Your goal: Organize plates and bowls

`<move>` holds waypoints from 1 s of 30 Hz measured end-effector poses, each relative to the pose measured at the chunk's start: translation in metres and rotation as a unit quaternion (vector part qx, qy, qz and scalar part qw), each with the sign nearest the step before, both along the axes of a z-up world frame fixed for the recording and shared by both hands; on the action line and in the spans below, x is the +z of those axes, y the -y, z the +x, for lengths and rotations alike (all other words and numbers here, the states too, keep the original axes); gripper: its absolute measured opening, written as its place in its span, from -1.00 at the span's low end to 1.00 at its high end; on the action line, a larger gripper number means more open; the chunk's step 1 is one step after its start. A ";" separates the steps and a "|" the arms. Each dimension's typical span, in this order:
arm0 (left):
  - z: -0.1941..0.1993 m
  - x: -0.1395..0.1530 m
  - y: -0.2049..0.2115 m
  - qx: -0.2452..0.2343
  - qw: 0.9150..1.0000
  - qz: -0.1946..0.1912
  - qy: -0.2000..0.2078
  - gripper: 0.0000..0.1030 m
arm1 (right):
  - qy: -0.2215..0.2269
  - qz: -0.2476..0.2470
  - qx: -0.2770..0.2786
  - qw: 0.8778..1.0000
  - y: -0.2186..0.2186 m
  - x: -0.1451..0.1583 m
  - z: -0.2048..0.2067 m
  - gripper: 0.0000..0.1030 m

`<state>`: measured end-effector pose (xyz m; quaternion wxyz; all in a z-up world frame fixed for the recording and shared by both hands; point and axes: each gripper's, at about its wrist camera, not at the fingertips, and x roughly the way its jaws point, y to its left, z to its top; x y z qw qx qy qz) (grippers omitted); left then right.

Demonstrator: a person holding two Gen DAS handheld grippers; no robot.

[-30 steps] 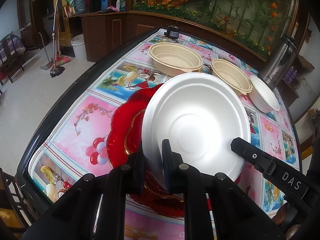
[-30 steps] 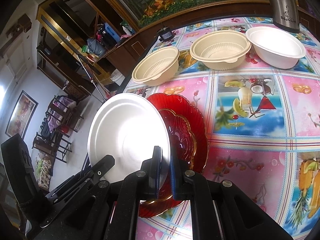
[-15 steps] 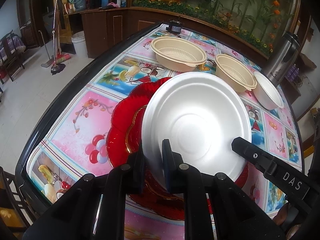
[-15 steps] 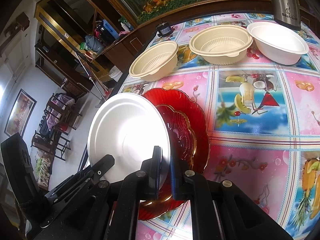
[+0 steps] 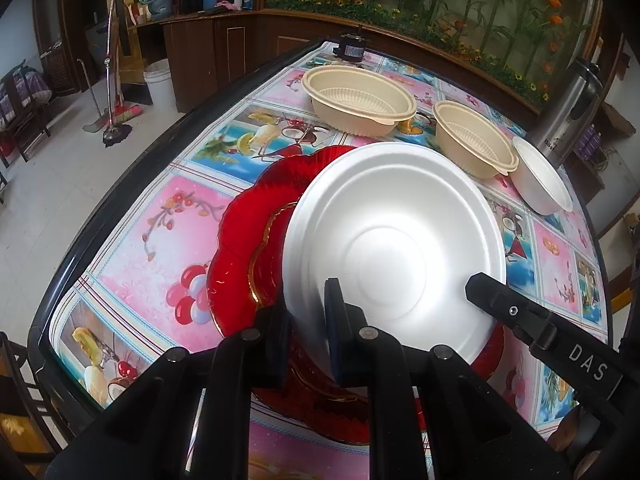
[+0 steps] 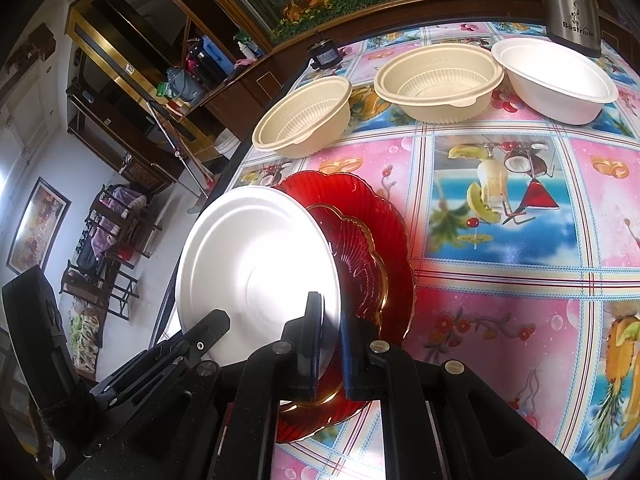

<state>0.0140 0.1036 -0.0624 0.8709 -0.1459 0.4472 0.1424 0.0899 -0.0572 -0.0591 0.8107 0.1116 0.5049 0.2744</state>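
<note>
Home dining room: table (image 5: 132, 216), cabinets (image 5: 224, 52)

Both tools are matte black plastic. The left gripper (image 5: 308, 320) has two flat, upright fingers with dark blue pads (image 5: 332, 320) on their inner faces. Behind them, angular black linkage bars spread out in a fan, each joined by a round silver pivot pin (image 5: 366, 332). The right gripper (image 6: 330, 344) is built the same way: blue-lined fingers (image 6: 347, 356), black arms and silver pins (image 6: 377, 346) at the joints. Seen from the left camera, the side of the right gripper is a long tapering black bar with a small screw (image 5: 513, 310) and the white letters "DAS" (image 5: 588, 361) printed along it.
</note>
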 end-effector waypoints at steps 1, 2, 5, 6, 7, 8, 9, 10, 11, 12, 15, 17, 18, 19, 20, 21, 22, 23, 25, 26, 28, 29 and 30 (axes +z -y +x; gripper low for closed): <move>0.000 0.000 0.000 0.000 1.000 -0.001 -0.001 -0.75 | -0.001 0.000 0.000 1.000 0.000 -0.001 0.000 -0.85; 0.000 -0.001 0.000 -0.001 1.000 0.000 -0.001 -0.75 | -0.002 -0.001 0.000 1.000 0.000 -0.001 0.000 -0.85; 0.000 -0.001 0.001 -0.001 1.000 -0.001 -0.002 -0.74 | -0.002 -0.003 0.000 1.000 0.000 -0.002 0.001 -0.85; 0.000 -0.001 0.001 -0.001 1.000 0.000 -0.002 -0.74 | -0.002 -0.003 0.000 1.000 0.001 -0.003 0.000 -0.85; 0.000 -0.001 0.001 -0.001 1.000 -0.001 -0.002 -0.74 | -0.002 -0.004 0.000 1.000 0.001 -0.003 0.000 -0.85; 0.000 -0.001 0.001 -0.001 1.000 -0.001 -0.002 -0.74 | -0.002 -0.004 0.000 1.000 0.001 -0.003 0.000 -0.85; 0.000 -0.001 0.001 -0.001 1.000 0.000 -0.001 -0.74 | -0.002 -0.004 -0.001 1.000 0.001 -0.002 0.000 -0.85; 0.000 -0.001 0.001 -0.001 1.000 0.000 -0.001 -0.74 | -0.002 -0.005 -0.001 1.000 0.000 -0.002 0.000 -0.85; 0.000 -0.002 0.001 -0.001 1.000 -0.001 -0.002 -0.74 | -0.001 -0.005 -0.001 1.000 0.000 -0.002 0.000 -0.85; 0.000 -0.001 0.002 -0.001 1.000 -0.002 -0.002 -0.74 | -0.002 -0.005 -0.001 1.000 0.000 -0.002 0.000 -0.85; 0.000 -0.002 0.002 -0.002 1.000 0.000 -0.003 -0.74 | -0.002 -0.006 -0.001 1.000 0.001 -0.001 0.000 -0.85; 0.000 -0.002 0.003 -0.002 1.000 0.000 -0.003 -0.74 | -0.002 -0.007 -0.002 1.000 0.001 -0.001 0.000 -0.85; 0.001 -0.002 0.003 -0.002 1.000 -0.001 -0.004 -0.74 | -0.002 -0.007 -0.002 1.000 0.001 -0.002 0.000 -0.85; 0.001 -0.002 0.003 -0.003 1.000 -0.001 -0.004 -0.74 | -0.003 -0.007 -0.002 1.000 0.002 -0.002 0.000 -0.85; 0.001 -0.002 0.003 -0.003 1.000 -0.001 -0.004 -0.74 | -0.003 -0.008 -0.002 1.000 0.001 -0.002 0.000 -0.85; 0.001 -0.003 0.003 -0.002 1.000 -0.002 -0.004 -0.74 | -0.003 -0.008 -0.003 1.000 0.002 -0.002 0.001 -0.84; 0.001 -0.003 0.003 -0.002 1.000 -0.002 -0.005 -0.74 | -0.004 -0.008 -0.004 1.000 0.002 -0.002 0.001 -0.85; 0.001 -0.003 0.003 -0.002 1.000 -0.003 -0.006 -0.74 | -0.004 -0.008 -0.004 1.000 0.002 -0.002 0.001 -0.84; 0.002 -0.004 0.004 -0.003 1.000 -0.002 -0.008 -0.74 | -0.005 -0.009 -0.004 1.000 0.002 -0.003 0.001 -0.84; 0.002 -0.004 0.005 -0.003 1.000 -0.002 -0.008 -0.74 | -0.006 -0.009 -0.004 1.000 0.002 -0.003 0.001 -0.83; 0.002 -0.004 0.005 -0.002 1.000 -0.002 -0.008 -0.74 | -0.007 -0.010 -0.004 1.000 0.003 -0.003 0.001 -0.83; 0.002 -0.004 0.005 -0.002 1.000 -0.002 -0.008 -0.74 | -0.007 -0.009 -0.004 1.000 0.003 -0.003 0.001 -0.83; 0.002 -0.004 0.005 -0.002 1.000 -0.001 -0.008 -0.74 | -0.006 -0.010 -0.004 1.000 0.003 -0.003 0.001 -0.83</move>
